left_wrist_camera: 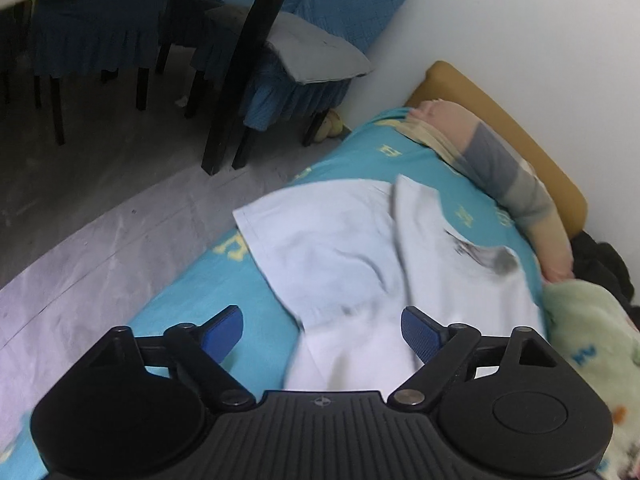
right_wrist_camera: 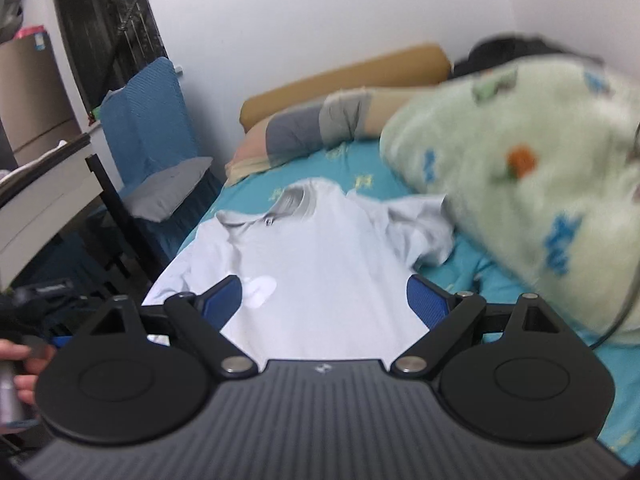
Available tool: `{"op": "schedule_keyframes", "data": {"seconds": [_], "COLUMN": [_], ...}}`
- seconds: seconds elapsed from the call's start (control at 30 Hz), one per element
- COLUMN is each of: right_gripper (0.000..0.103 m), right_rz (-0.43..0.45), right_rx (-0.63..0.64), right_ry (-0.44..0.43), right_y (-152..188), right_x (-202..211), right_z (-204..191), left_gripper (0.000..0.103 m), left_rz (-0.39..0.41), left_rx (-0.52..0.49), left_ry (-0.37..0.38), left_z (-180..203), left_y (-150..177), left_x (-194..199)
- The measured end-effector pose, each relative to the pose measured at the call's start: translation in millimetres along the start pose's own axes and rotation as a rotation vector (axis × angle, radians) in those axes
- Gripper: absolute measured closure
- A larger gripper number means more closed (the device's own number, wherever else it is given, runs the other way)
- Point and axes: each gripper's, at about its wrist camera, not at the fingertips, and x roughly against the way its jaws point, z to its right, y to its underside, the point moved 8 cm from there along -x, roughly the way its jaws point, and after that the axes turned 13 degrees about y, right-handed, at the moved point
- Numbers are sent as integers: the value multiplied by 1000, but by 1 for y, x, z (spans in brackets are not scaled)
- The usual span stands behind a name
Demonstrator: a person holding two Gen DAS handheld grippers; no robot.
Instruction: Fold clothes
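The bed (right_wrist_camera: 460, 280), under a turquoise sheet, carries the white T-shirt (right_wrist_camera: 320, 248) spread flat at its near edge, collar away. A green fleece blanket (right_wrist_camera: 520, 184) crowds the shirt's right sleeve. Left gripper (left_wrist_camera: 322, 332) and right gripper (right_wrist_camera: 325, 298) hover over the shirt's hem, jaws apart, nothing between them. Risk: pads pinching sheet with fabric, or blanket snagging the sleeve fold.

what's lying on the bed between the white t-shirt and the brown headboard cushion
In the right wrist view, a band of turquoise sheet, then a pillow in pink, grey and beige patches lying along the brown cushion, beyond the white T-shirt.
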Motion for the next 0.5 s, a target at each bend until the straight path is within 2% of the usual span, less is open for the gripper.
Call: {"op": "schedule_keyframes", "data": {"seconds": [0.07, 0.17, 0.23, 0.33, 0.37, 0.43, 0.47, 0.5], "right_gripper": [12, 12, 12, 12, 12, 12, 12, 12], "right_rz": [-19, -30, -39, -67, -78, -87, -92, -88], "right_rx": [3, 12, -6, -17, -23, -32, -36, -32], "right_ry": [2, 14, 15, 34, 43, 47, 49, 48], "right_y": [3, 5, 6, 12, 14, 15, 16, 17], "right_x": [-20, -43, -54, -70, -74, -78, -80, -80], "right_z": [2, 2, 4, 8, 9, 10, 11, 11], "left_gripper": [15, 19, 20, 22, 32, 40, 48, 66], "left_rz": [7, 30, 56, 111, 124, 136, 131, 126], "left_rx": [23, 114, 130, 40, 32, 19, 0, -21], "left_ry": [-17, -21, -37, -95, -100, -111, -112, -113], "left_z": [-20, -47, -62, -69, -70, -72, -71, -69], "left_y": [-7, -18, -23, -33, -36, -42, -47, -51], "left_x": [-31, -74, -97, -114, -118, -128, -132, -136]}}
